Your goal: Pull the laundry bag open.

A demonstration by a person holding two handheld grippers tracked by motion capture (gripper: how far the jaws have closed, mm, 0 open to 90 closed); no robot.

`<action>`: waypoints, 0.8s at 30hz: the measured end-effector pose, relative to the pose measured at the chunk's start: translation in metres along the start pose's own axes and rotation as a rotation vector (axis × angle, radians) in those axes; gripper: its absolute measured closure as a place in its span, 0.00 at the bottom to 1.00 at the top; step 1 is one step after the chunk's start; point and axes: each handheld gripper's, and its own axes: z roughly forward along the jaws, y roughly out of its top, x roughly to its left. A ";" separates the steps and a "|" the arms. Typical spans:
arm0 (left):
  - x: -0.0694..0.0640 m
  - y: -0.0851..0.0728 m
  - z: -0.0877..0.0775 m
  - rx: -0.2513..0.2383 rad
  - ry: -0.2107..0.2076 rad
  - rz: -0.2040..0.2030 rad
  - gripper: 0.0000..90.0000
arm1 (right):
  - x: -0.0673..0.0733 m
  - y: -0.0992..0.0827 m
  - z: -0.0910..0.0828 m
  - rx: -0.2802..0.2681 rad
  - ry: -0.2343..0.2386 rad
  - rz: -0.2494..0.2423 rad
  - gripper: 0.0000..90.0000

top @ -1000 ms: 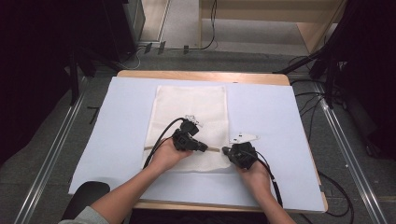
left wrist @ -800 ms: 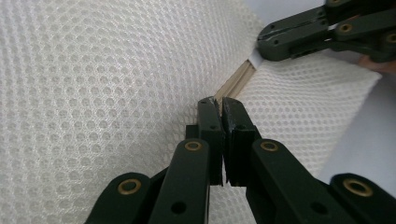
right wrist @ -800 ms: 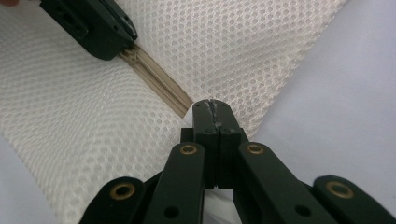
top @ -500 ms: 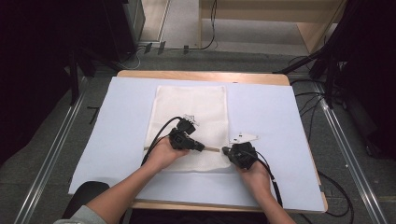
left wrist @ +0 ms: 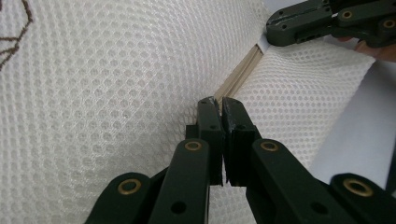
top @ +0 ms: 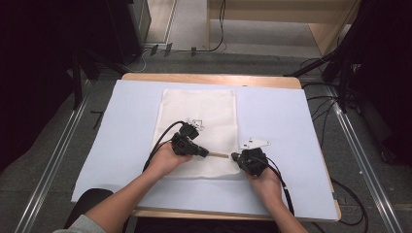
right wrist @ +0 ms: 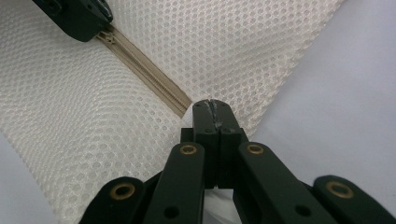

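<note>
A white mesh bag (top: pixel 199 111) lies flat on the pale blue mat (top: pixel 282 111). A beige zipper (top: pixel 218 155) runs across its near end. My left gripper (top: pixel 205 153) is shut on the zipper pull at the zipper's left part; in the left gripper view its jaws (left wrist: pixel 219 101) meet where the zipper (left wrist: pixel 238 77) starts. My right gripper (top: pixel 234 156) is shut on the bag's edge at the zipper's right end, and its closed tips (right wrist: pixel 211 105) pinch the mesh just past the zipper (right wrist: pixel 144 74). The two grippers face each other, a short length of zipper between them.
The mat covers a wooden table (top: pixel 209 77). Brown stitched marks (left wrist: pixel 9 42) show on the mesh. Cables (top: pixel 160 141) trail from both grippers toward the person's forearms. Metal rails (top: pixel 53 160) and dark equipment flank the table.
My left gripper has edged slightly to the left along the zipper. The right gripper has kept still.
</note>
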 end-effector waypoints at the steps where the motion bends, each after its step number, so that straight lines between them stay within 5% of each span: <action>1: 0.001 0.000 -0.001 -0.006 -0.008 -0.009 0.99 | 0.000 0.000 0.000 0.000 0.000 0.001 1.00; 24: 0.009 -0.010 -0.014 -0.002 0.011 -0.013 0.99 | -0.002 0.000 -0.001 0.000 0.000 0.007 1.00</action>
